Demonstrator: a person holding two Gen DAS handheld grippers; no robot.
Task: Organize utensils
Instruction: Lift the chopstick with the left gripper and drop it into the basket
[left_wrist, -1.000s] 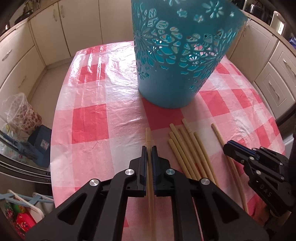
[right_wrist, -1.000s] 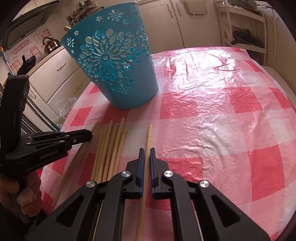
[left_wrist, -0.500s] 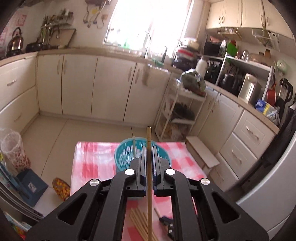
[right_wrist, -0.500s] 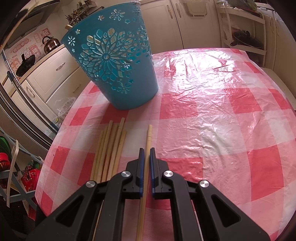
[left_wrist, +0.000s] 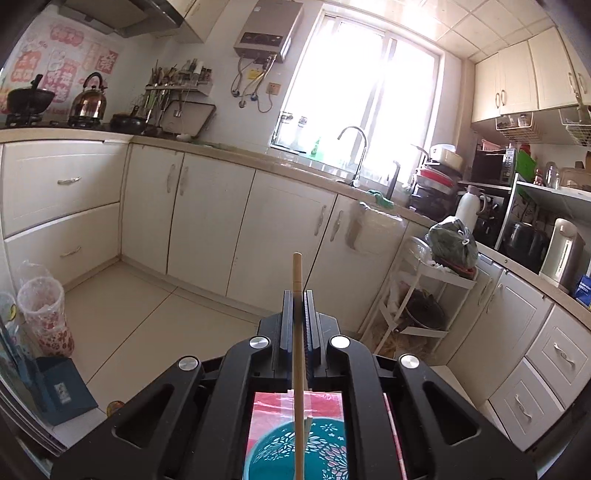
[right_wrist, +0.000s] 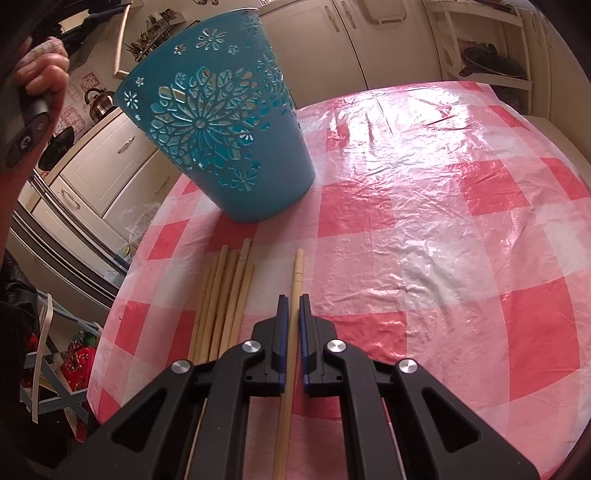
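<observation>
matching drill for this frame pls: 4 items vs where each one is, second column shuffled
Items:
1. chopstick in left gripper
2. chopstick between right gripper's fingers
3. loose chopstick bundle
4. teal basket

Places:
A. standing on the checked tablecloth, beyond the chopsticks
B. lying on the cloth, straddled by fingers close on either side
C. lifted, held above the basket's open top
D. lying side by side on the cloth, left of the right gripper

Pairs: 1-C, 2-B, 3-D, 4-A
</observation>
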